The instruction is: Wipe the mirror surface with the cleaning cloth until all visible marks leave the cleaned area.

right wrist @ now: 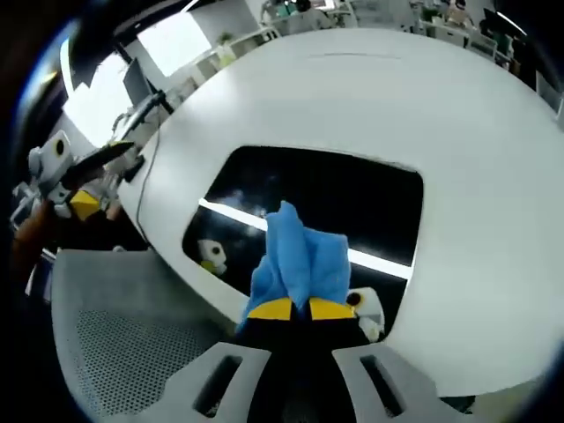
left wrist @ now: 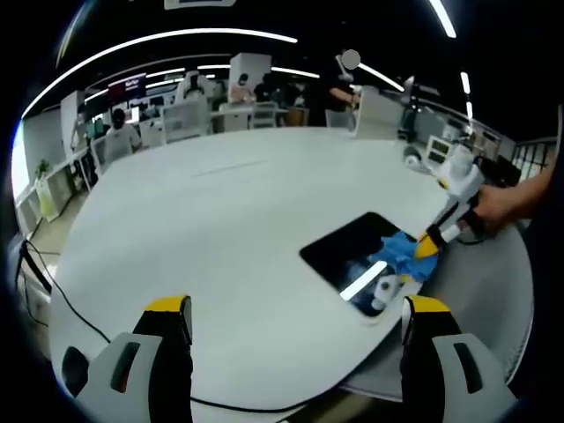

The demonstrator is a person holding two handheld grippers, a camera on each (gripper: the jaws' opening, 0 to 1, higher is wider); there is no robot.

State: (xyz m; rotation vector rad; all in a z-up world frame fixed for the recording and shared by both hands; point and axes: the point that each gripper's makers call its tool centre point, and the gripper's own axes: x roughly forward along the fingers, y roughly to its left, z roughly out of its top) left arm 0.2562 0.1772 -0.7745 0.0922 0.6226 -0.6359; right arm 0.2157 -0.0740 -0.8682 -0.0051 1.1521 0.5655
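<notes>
Item 1. My right claw [right wrist: 305, 308]: yellow-tipped jaws clenched on the crumpled blue cleaning cloth [right wrist: 300, 256], which bunches up directly ahead of the tips and rests on the glass. From my left gripper view this same claw [left wrist: 429, 244] comes in from the right, a hand [left wrist: 498, 204] behind it, with the cloth [left wrist: 401, 254] at its tip.

Item 2. Dark rectangular mirror [right wrist: 352, 198], lying flat on the desk, under and beyond my right claw's tips. It reflects bright ceiling light strips and the claw itself. From my left claw it lies ahead and to the right [left wrist: 348, 251], close to the desk's near edge.

Item 3. My left claw [left wrist: 295, 317]: jaws spread wide apart, released, nothing between them, held above bare desk, well apart from the mirror.

Item 4. Large rounded white desk [left wrist: 220, 211], carrying the mirror; a black cable [left wrist: 53, 286] runs along its edge to the left of my left claw.

Item 5. Grey mesh chair seat [right wrist: 123, 339], below the desk edge, left of my right claw.
</notes>
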